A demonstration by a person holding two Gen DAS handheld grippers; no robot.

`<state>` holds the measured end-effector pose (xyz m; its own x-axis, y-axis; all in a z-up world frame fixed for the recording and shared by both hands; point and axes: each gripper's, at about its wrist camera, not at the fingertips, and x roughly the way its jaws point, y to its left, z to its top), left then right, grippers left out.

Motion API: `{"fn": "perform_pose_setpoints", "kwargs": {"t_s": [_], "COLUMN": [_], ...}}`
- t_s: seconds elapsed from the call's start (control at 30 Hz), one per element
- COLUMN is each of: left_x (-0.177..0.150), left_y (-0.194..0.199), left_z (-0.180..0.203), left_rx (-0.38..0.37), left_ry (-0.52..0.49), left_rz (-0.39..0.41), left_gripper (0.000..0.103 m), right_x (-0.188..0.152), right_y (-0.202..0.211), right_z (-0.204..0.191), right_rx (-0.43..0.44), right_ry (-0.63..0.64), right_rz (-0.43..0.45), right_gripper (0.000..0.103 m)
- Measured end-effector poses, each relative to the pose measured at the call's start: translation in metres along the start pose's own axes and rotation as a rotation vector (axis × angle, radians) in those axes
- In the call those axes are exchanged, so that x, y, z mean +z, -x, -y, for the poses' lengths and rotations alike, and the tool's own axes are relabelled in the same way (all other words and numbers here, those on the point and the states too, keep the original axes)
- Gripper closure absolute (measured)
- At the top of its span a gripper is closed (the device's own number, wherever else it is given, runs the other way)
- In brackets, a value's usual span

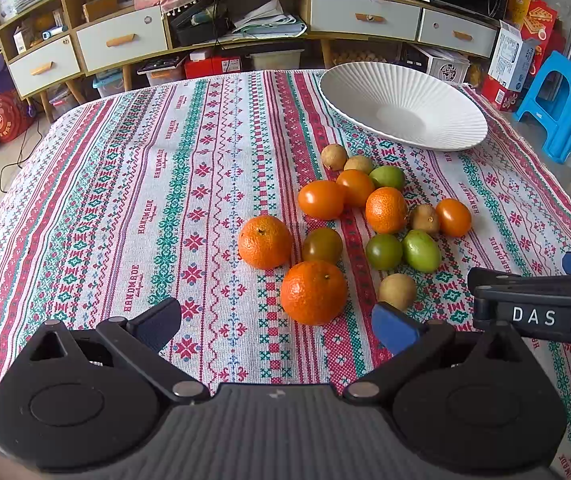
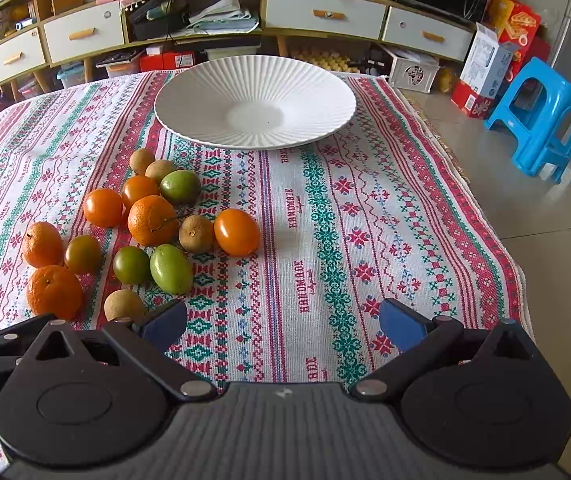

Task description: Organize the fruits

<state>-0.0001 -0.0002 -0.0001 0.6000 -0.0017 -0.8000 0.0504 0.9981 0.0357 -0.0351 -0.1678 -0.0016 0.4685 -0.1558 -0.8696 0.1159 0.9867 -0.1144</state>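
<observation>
Nothing is being held by either gripper. The left gripper (image 1: 277,326) is being kept with its jaws spread wide, just short of the nearest mandarin (image 1: 313,293); the right gripper (image 2: 283,326) is likewise being presented wide and empty over bare tablecloth (image 2: 325,220).

The fruits are being left in a loose cluster just in front of the white ribbed plate (image 2: 189,100), on its near-left side as seen from the right wrist view, none of them touching it. The plate is being shown empty, so the sorting is judged not yet begun.

Among the cluster, three mandarins, smooth orange tomatoes such as the one (image 2: 236,232) nearest the plate's centre line, green plum-like fruits (image 2: 170,269) and small brown longan-like fruits (image 2: 196,234) are being seen, several touching one another.

All are judged light and round, so rolling is to be expected once a neighbour is lifted. The mandarins are likely being helped by dimpled, grippy peel and are best taken across the widest middle. The tomatoes are judged slick and thin-skinned, calling for a gentle squeeze. The brown fruits are small and hard-shelled, and could slip out of the jaws.

"HANDMADE" is being read repeatedly along the tablecloth stripes, and "DAS" on the other gripper's body (image 1: 533,316) in the left wrist view.
</observation>
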Motion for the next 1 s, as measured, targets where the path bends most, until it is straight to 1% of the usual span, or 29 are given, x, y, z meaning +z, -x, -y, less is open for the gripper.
{"fn": "perform_pose_setpoints", "kwargs": {"t_s": [0.83,0.93,1.0], "left_x": [0.0005,0.0017,0.0023], "left_y": [-0.0026,-0.0020,-0.0006], "left_z": [-0.0045,-0.0072,-0.0097], "left_rx": [0.000,-0.024,-0.053], "left_ry": [-0.007,-0.010,-0.016], "left_rz": [0.002,0.029,0.053], "left_gripper": [0.000,0.000,0.000], "right_x": [-0.0002,0.0000,0.0029], "right_y": [-0.0030,-0.0036,-0.0055], "right_z": [0.0010,0.0025,0.0049], "right_rx": [-0.014,-0.012,0.014], "right_ry": [0.006,0.011,0.015], "right_rz": [-0.004,0.002,-0.008], "right_gripper": [0.001,0.001,0.001]}}
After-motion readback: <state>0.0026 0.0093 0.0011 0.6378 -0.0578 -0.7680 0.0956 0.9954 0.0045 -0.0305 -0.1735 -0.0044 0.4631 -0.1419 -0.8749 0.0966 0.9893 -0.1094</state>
